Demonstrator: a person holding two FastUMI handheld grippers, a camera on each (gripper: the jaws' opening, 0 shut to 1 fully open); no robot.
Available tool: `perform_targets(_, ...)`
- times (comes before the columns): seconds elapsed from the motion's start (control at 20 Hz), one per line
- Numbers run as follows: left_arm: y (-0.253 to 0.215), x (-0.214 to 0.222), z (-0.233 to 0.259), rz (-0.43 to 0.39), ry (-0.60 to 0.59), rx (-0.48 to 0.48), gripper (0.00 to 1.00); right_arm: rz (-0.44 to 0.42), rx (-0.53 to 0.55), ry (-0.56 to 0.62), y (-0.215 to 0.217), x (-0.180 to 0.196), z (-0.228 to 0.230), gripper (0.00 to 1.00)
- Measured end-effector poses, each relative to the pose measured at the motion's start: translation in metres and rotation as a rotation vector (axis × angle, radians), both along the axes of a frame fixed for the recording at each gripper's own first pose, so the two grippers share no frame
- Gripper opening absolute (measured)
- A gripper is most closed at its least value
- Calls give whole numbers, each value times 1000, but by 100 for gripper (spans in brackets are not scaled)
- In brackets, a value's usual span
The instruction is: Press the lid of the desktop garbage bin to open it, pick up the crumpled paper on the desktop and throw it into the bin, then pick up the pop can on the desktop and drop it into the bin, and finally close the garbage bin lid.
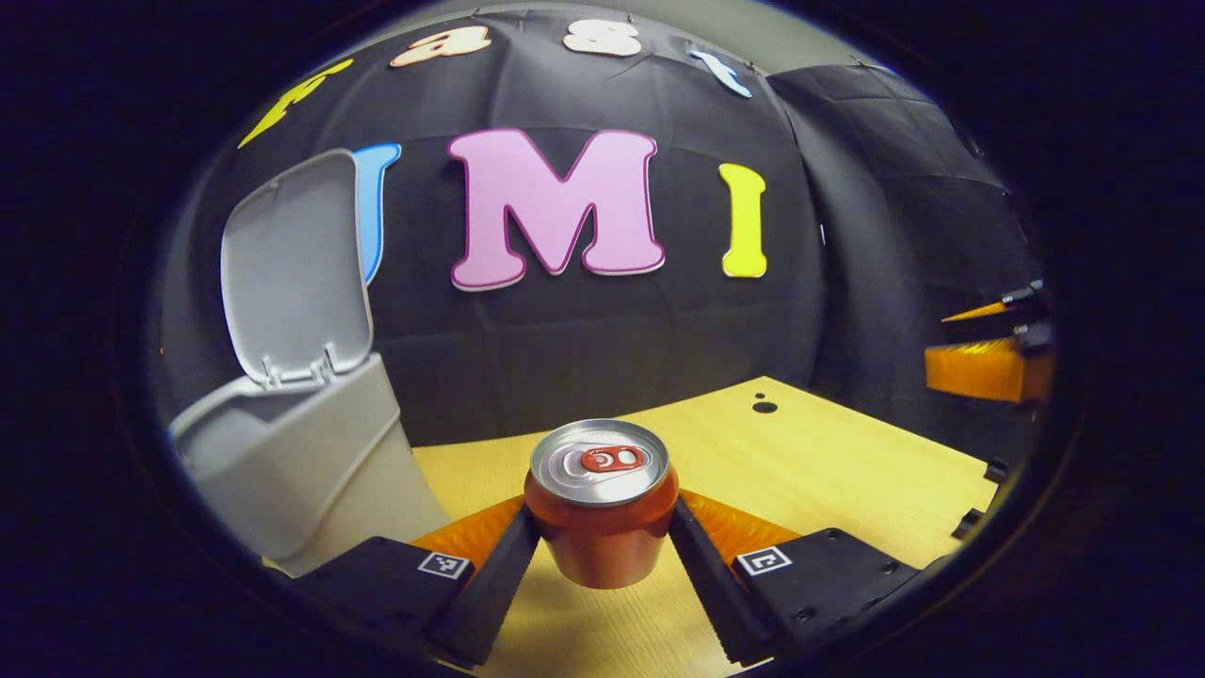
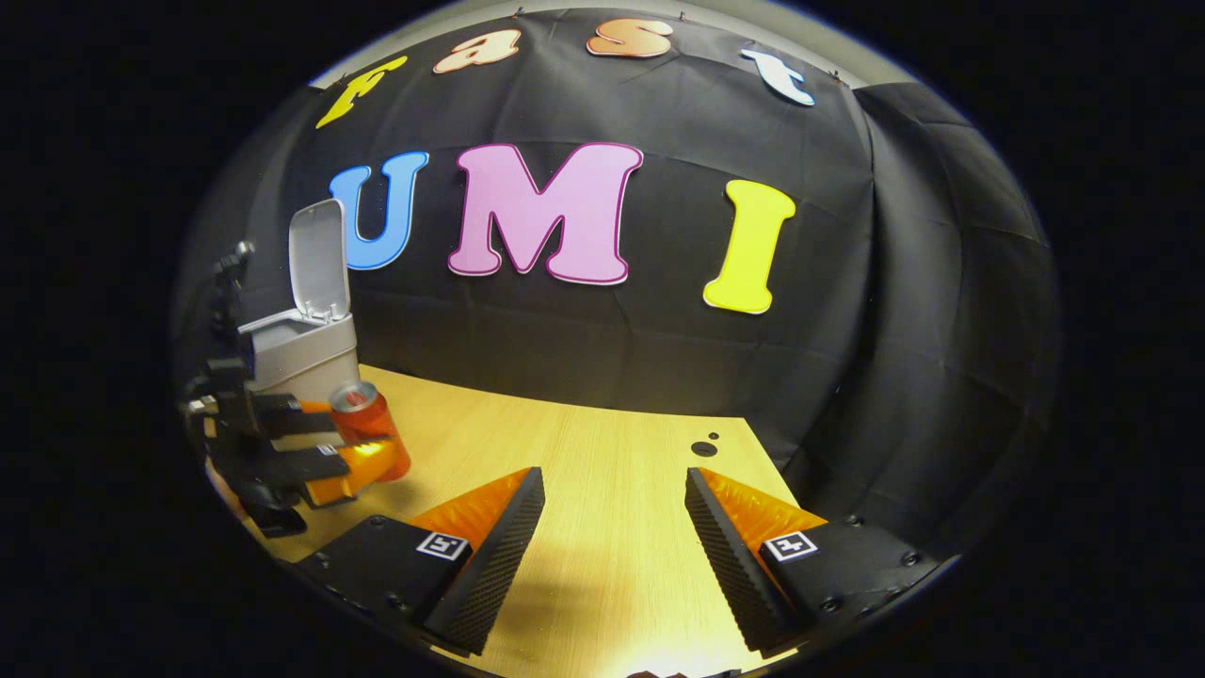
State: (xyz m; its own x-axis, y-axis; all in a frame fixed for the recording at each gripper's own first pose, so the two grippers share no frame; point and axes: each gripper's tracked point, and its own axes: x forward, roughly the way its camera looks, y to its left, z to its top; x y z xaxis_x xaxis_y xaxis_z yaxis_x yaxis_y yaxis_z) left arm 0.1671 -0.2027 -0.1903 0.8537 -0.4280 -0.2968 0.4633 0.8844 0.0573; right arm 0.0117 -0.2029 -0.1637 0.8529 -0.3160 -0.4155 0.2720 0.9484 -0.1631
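A red pop can [image 1: 602, 527] with a silver top sits upright between the fingers of my left gripper [image 1: 602, 513], which press on both its sides. Whether its base touches the wooden table [image 1: 828, 471] I cannot tell. The grey bin [image 1: 301, 471] stands just left of the can, its lid [image 1: 292, 273] swung up and open. In the right gripper view, the left gripper [image 2: 358, 435] holds the can [image 2: 369, 428] in front of the bin [image 2: 301, 353] at far left. My right gripper [image 2: 614, 476] is open over bare table.
Two small dark holes [image 2: 703, 447] mark the table near its far right corner. The black cloth wall rises right behind the table and bin. The right gripper [image 1: 988, 367] shows at the right edge of the left gripper view.
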Motion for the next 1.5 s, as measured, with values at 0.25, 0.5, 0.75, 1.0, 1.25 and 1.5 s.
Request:
perform_targets(0.25, 36, 10, 107, 44, -78, -66, 87, 3, 42, -39, 13, 8, 24, 97)
perform_targets(0.5, 124, 43, 139, 218, -129, -39, 87, 61, 60, -58, 40, 18, 41, 97)
perform_targets(0.75, 206, 60, 91, 366, -69, 83, 87, 102, 87, -55, 59, 20, 46, 97)
perform_targets(1.0, 222, 62, 52, 397, 22, 40, 88, 112, 86, -13, 63, 14, 35, 97)
perform_targets(1.25, 225, 64, 53, 400, 10, 53, 88, 102, 110, -12, 64, 23, 31, 98)
perform_targets(1.5, 231, 68, 92, 415, -73, 48, 92, 133, 106, -26, 78, 33, 38, 97)
